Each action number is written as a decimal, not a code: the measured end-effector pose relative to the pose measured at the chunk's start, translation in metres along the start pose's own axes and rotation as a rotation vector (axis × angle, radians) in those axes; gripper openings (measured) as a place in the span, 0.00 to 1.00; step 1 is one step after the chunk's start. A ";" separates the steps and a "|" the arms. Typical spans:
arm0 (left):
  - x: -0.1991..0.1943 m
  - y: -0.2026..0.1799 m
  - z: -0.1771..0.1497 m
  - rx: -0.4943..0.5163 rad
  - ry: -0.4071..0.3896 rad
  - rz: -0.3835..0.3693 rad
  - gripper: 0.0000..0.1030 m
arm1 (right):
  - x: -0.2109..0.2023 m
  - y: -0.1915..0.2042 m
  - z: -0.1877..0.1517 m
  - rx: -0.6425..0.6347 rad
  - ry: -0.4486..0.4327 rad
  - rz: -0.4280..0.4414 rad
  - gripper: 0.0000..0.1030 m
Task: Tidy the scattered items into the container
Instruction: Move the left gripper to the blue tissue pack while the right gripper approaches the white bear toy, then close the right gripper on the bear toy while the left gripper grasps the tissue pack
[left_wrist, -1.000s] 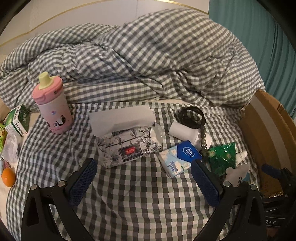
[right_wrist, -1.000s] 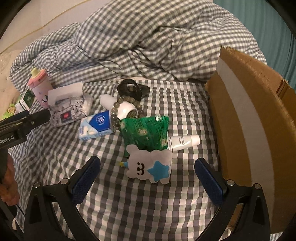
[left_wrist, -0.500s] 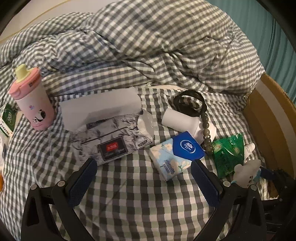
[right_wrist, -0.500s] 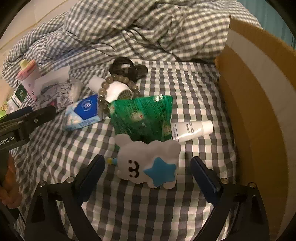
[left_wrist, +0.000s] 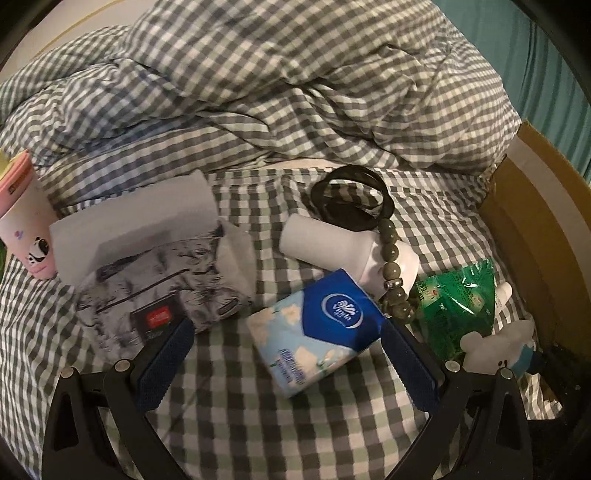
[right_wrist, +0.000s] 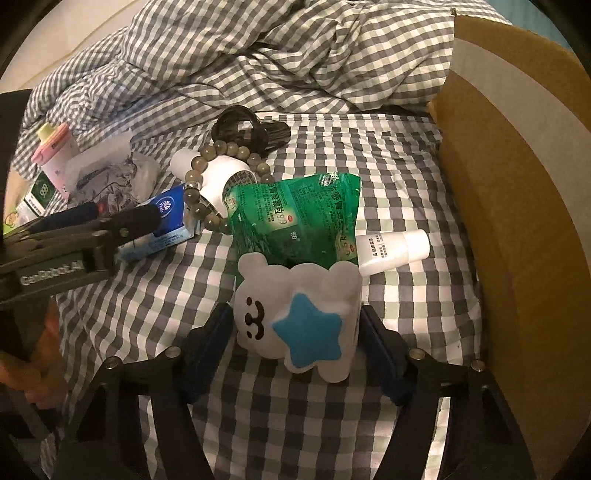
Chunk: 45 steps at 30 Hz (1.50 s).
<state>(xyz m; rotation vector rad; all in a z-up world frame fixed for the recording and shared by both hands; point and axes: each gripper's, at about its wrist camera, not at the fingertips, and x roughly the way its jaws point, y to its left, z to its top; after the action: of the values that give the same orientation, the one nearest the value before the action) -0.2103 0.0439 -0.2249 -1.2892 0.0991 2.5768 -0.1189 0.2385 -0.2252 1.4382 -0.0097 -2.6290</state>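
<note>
My right gripper (right_wrist: 297, 341) has the white cloud plush (right_wrist: 299, 317) between its blue pads (right_wrist: 207, 354), jaws closing, each pad right at a flank though I cannot tell that they press yet; the plush sits on the checked bedsheet (right_wrist: 155, 306), face and blue star toward my camera, its long axis running across the jaws, ears toward the far side; its far edge overlaps the green sachet (right_wrist: 295, 218), whose long axis runs away from me; a small white tube (right_wrist: 395, 251) lies crosswise just right of the sachet, cap end toward the cardboard box (right_wrist: 517, 206) at the right edge of the bed. My left gripper (left_wrist: 284, 363) hangs wide open over the blue tissue pack (left_wrist: 317, 328), holding nothing; the pack lies slantwise, its long axis running from near me toward the far right, nearer the right pad; a bead bracelet (left_wrist: 391, 266) loops round a white bottle (left_wrist: 332, 245) beyond it, and a patterned tissue pouch (left_wrist: 155, 280) lies to the left.
</note>
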 end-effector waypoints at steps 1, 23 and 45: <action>0.002 -0.001 0.000 0.000 0.003 -0.001 1.00 | -0.001 0.000 0.000 0.000 0.000 0.002 0.65; 0.014 -0.020 0.000 -0.018 0.051 -0.116 0.59 | -0.013 -0.010 -0.007 0.027 -0.004 0.025 0.63; -0.040 -0.007 -0.004 -0.037 -0.003 -0.133 0.21 | -0.054 0.005 -0.006 0.013 -0.069 0.036 0.63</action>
<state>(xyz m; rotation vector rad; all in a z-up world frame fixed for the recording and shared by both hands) -0.1831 0.0419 -0.1952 -1.2598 -0.0332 2.4791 -0.0850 0.2409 -0.1830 1.3380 -0.0599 -2.6532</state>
